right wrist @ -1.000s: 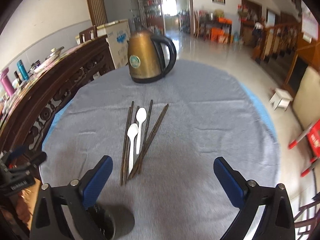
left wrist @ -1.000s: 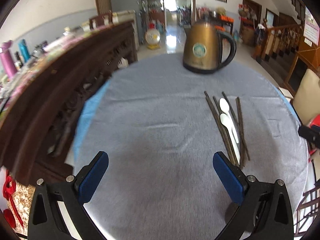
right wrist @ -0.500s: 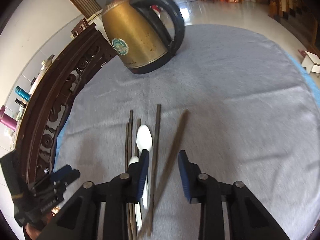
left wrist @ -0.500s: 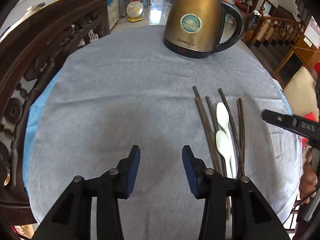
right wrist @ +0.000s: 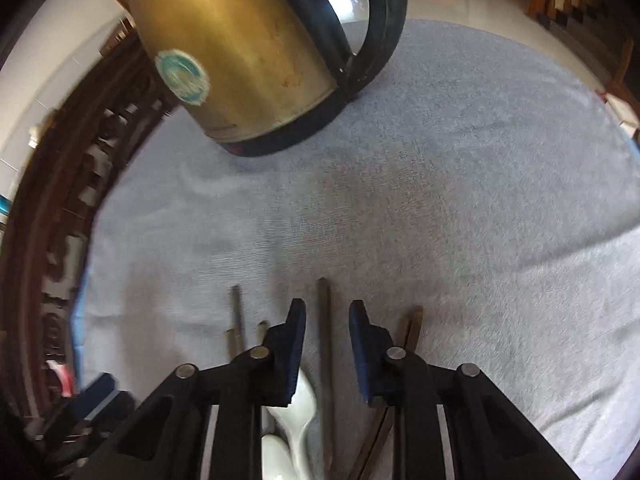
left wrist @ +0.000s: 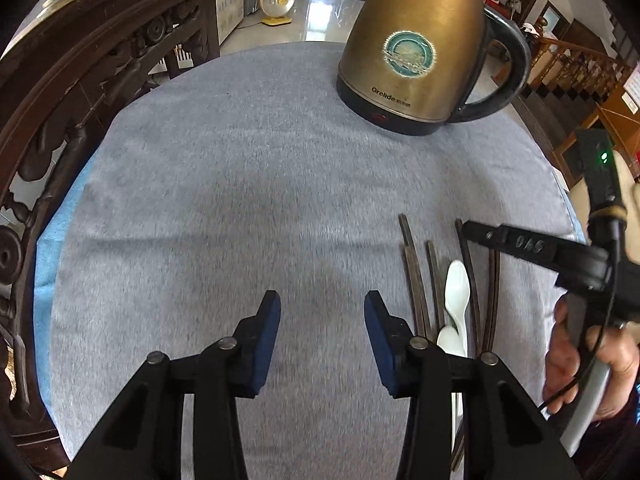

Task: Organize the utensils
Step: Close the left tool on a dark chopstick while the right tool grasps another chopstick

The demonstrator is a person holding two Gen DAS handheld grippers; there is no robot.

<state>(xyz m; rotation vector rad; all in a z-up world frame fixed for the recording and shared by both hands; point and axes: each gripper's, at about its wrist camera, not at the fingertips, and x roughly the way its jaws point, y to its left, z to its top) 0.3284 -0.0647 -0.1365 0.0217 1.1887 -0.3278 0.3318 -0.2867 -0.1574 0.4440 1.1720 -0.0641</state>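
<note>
— So, starting at the left: what are you seeing?

— I'm looking past a carved wooden chair back [left wrist: 92,80] at the left edge, then onto the grey tablecloth [left wrist: 240,184]. My left gripper [left wrist: 322,314] is hovering over bare cloth with its jaws partly spread and nothing between them.

— And the utensils?

— They're lying just right of that gripper, near me: dark chopsticks [left wrist: 416,280] side by side and two white spoons [left wrist: 458,284] among them. A brass kettle [left wrist: 416,52] is standing at the far side, well apart from the pile.

— What is the right side doing?

— My right gripper [right wrist: 327,322] is sitting low over the pile, jaws narrowly parted and straddling one chopstick [right wrist: 325,340] without pinching it, as far as I'm able to judge. The spoon bowl [right wrist: 302,400] is lying just left of that stick, under the left finger [right wrist: 294,344]. Another stick is lying under the right finger.

— What's worrying you?

— Mostly the crowding. If I'm closing here, the left pad may be catching the spoon along with the stick, or dragging it out of place. A thin, hard stick may also be rolling or pivoting out of the pads if I'm gripping it near one end. And the cloth is soft, so pushing down may be bunching it and scattering the rest.

— The left one?

— I'm judging it safe while it's waiting over bare cloth.
</note>
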